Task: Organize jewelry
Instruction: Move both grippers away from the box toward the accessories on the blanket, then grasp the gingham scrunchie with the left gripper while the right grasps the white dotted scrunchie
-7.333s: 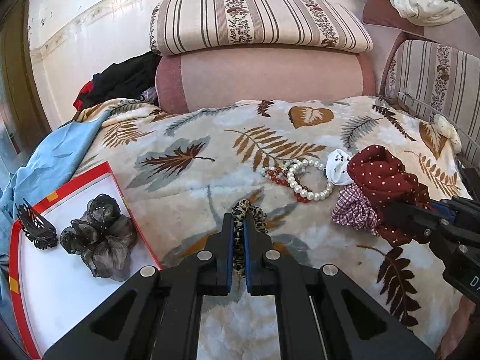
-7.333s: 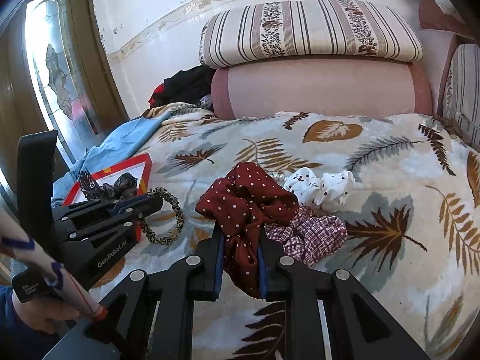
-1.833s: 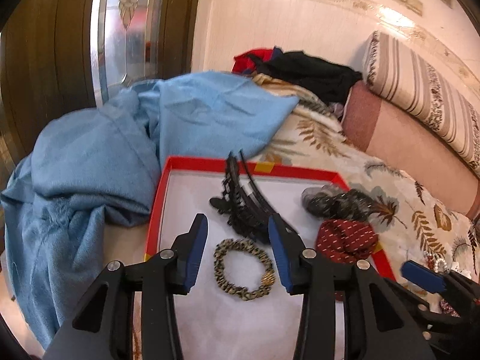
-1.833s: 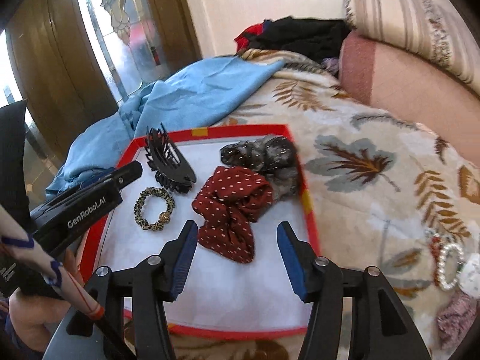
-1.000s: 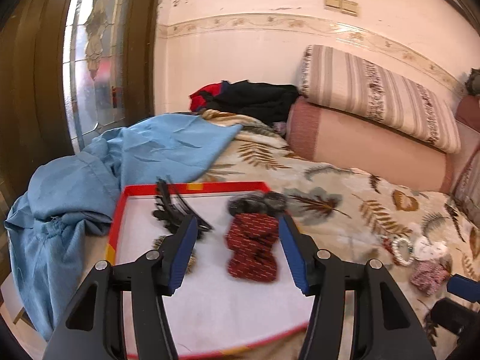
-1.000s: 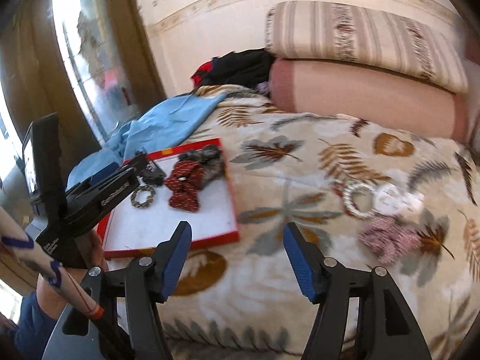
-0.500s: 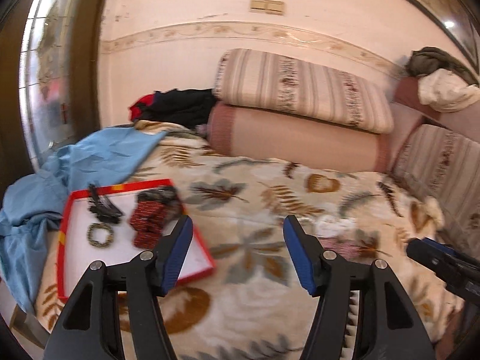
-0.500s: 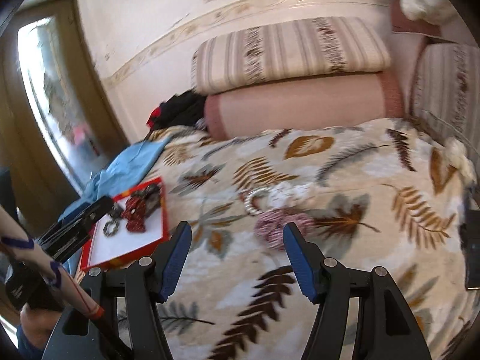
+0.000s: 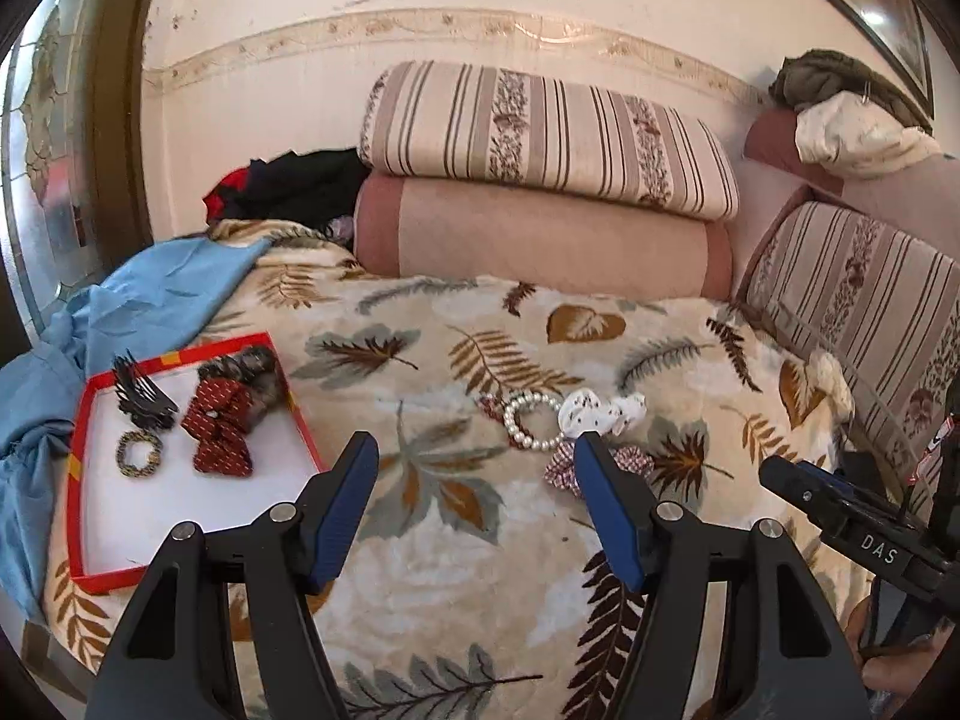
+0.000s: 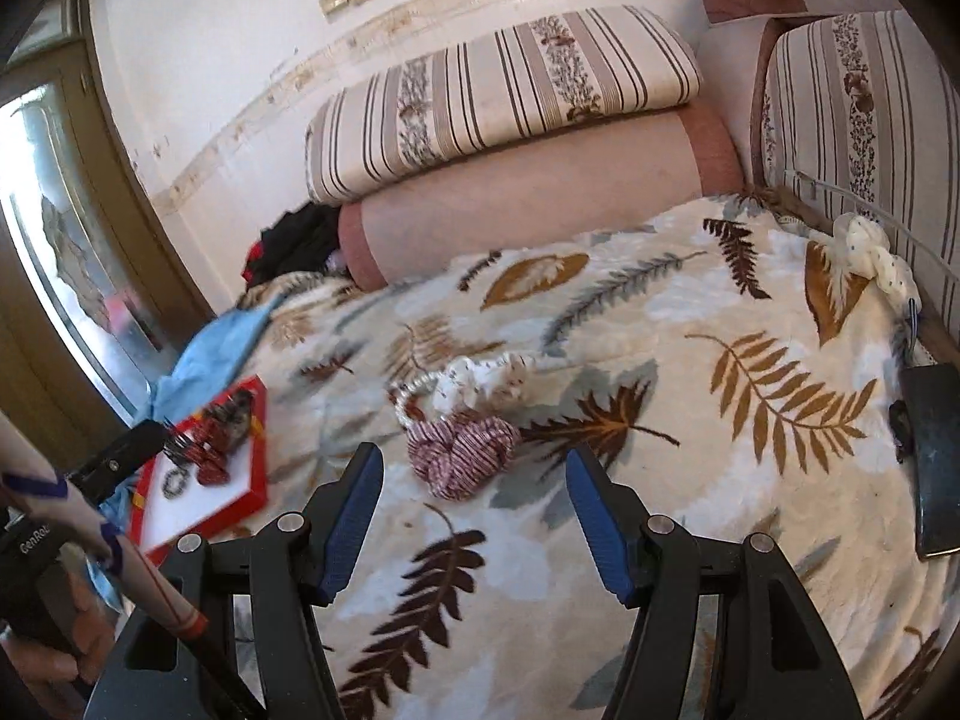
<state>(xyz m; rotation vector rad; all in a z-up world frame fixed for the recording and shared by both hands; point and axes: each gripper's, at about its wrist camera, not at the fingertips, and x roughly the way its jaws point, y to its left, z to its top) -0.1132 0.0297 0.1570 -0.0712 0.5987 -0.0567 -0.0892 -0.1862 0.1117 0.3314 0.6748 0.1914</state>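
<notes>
Your remaining work lies ahead of both sets of jaws: the pink-and-white checked fabric scrunchie (image 10: pixel 461 461) sits on the leaf-patterned blanket (image 10: pixel 690 420) just beyond the tips of your right gripper (image 10: pixel 471 495), slightly toward its left finger, with the white pearl bead bracelet (image 9: pixel 531 420) and the white dotted fabric scrunchie (image 9: pixel 600 412) touching it on the far side; a strand of dark red beads (image 9: pixel 489 407) lies against the pearls. These pieces are bunched together, so a single pick will need care not to drag a neighbour. Your right gripper stands with jaws wide apart and empty, lined up on the checked scrunchie, which I judge to be its next pick. Your left gripper (image 9: pixel 474 480) is likewise empty; its jaws have just been opening and now stand apart, with nothing between them but blanket, the same cluster lying past its right finger. Well off to the left of its jaws, the red-rimmed white shallow box (image 9: pixel 78 462) holds the sorted items: a black toothed hair claw (image 9: pixel 141 396), a leopard-print elastic ring (image 9: pixel 139 453), a dark red dotted scrunchie (image 9: pixel 219 426) and a grey gauzy scrunchie (image 9: pixel 252 367). White floor remains free in the box nearest you.
</notes>
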